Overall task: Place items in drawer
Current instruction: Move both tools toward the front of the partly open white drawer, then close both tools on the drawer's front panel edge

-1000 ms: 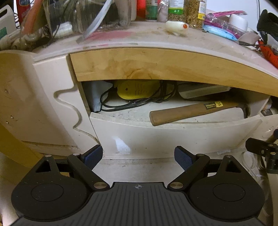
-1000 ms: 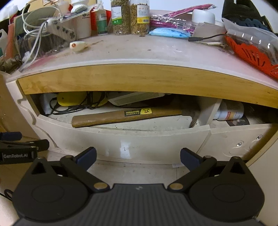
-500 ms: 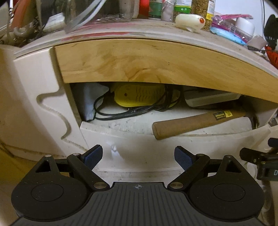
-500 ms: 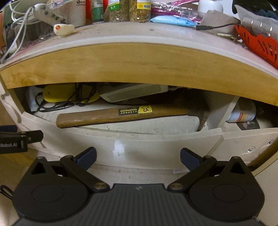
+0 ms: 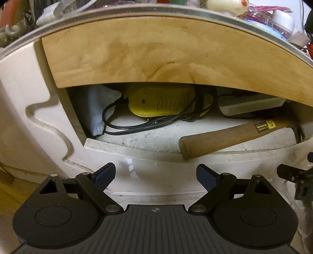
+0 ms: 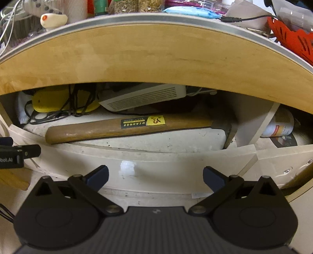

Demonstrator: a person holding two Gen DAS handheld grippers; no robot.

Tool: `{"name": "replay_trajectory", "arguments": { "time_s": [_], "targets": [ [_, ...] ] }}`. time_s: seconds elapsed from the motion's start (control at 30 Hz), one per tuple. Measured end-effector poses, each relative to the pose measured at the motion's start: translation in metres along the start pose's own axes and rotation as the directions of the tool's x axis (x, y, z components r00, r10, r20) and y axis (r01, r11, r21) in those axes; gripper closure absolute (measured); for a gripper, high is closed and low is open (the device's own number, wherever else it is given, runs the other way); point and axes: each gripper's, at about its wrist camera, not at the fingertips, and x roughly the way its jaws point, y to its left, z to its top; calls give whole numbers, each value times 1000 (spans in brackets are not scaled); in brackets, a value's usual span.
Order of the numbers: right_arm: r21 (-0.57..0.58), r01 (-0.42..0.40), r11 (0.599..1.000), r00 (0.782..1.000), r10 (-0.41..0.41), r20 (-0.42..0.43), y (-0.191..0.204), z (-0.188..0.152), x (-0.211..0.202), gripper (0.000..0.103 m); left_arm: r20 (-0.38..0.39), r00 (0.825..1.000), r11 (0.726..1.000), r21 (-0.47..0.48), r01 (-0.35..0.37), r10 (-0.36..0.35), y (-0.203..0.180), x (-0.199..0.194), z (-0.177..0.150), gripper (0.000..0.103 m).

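Note:
A white drawer [image 5: 156,175] [image 6: 156,164] stands partly open under a wooden desk edge [image 5: 156,58]. Inside lie a wooden-handled hammer [image 5: 230,136] [image 6: 127,127], a yellow device [image 5: 166,101] [image 6: 58,101] wrapped in black cord, a white vented box [image 6: 144,95] [image 5: 250,105] and a white bag [image 5: 95,109]. My left gripper [image 5: 155,175] is open and empty, close to the drawer front. My right gripper [image 6: 155,177] is open and empty, also close to the drawer front. Each gripper shows at the edge of the other's view.
The desk top above is crowded: a small white toy with an orange dot [image 6: 53,19] [image 5: 228,4], jars, a blue packet [image 6: 187,12], a red basket [image 6: 293,41], cables. A neighbouring drawer at right holds a white bottle [image 6: 279,125].
Both grippers have moved closer to the drawer front and lower, so the desk edge fills more of each view. Both stay open and empty.

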Motion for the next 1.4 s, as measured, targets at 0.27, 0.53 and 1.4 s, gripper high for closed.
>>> {"name": "replay_trajectory", "arguments": {
  "time_s": [0.27,0.53,1.4],
  "targets": [
    [-42,5,999,1000,-6,-10,1,1,13,0,-10,1000,1000,10,-16,16,-1,7,0,12],
    [-46,7,999,1000,-8,-14,0,-1,16,0,-16,1000,1000,18,-21,21,-2,8,-1,12],
    [-623,126,772,992,-82,100,24,-28,27,0,115,981,749,634,-193,155,-39,17,-34,12]
  ]
}}
